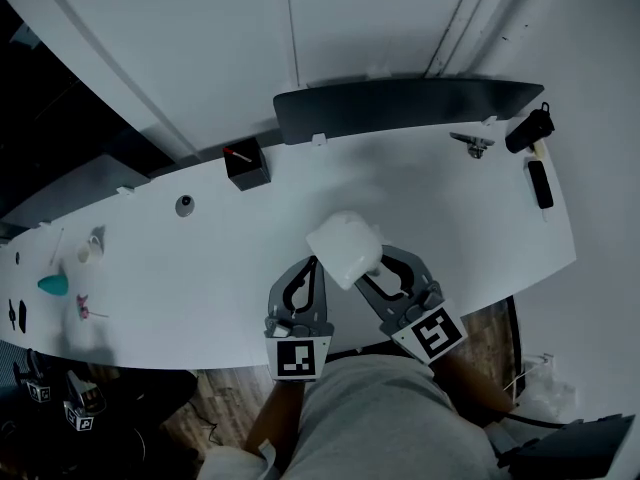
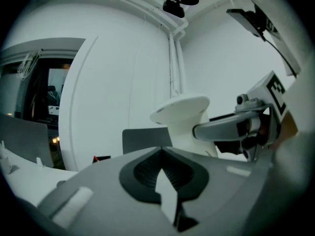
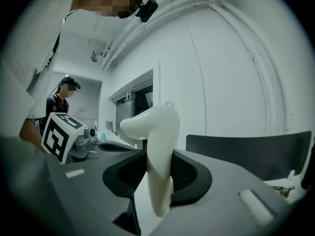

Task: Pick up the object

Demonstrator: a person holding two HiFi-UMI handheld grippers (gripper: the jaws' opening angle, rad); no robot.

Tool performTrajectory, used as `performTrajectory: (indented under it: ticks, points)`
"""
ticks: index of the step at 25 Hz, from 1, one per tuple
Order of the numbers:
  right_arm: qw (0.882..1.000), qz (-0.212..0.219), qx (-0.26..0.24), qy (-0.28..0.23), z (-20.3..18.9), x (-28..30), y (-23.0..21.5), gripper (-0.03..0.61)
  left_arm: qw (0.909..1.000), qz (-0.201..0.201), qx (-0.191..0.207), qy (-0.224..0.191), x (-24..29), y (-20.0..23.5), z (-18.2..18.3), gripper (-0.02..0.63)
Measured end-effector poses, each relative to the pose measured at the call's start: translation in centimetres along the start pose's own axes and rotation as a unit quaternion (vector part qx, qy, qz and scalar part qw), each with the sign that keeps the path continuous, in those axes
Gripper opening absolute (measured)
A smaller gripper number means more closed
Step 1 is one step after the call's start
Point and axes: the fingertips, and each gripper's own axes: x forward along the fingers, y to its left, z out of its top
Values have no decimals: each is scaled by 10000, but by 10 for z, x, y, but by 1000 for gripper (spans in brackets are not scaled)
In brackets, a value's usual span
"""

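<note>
A white, smooth, funnel-like plastic object hangs above the table's near edge, with my right gripper shut on its narrow stem. In the right gripper view the object stands upright between the dark pads. My left gripper is just left of it, shut with nothing in it. In the left gripper view, the left gripper has its jaws together. The object and the right gripper's finger show beyond it to the right.
The white curved table carries a black box, a dark panel at the back, black tools and a metal piece at the right, and a teal item and a pink item at the left. A person stands far off.
</note>
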Motion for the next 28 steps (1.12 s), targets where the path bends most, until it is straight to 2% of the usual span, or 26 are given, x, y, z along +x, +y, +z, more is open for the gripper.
performTrajectory:
  ticks: [7,14,21,28]
  points:
    - [9996,-26,193,-190,1,-38,1,133,9998,135,165,32,-19,-28,-2,0]
    - [9986,-32,315,-427,-3,-92,11,133,9993,96,338,91,-46,-82,-8,0]
    - [9956,-56,767,-527,-16,-158,21,133,9989,219,378,156,-84,-137,-16,0]
    - [9908,-6,1002,-910,-21,-216,37,133,9970,457,405,486,-130,-180,-32,0]
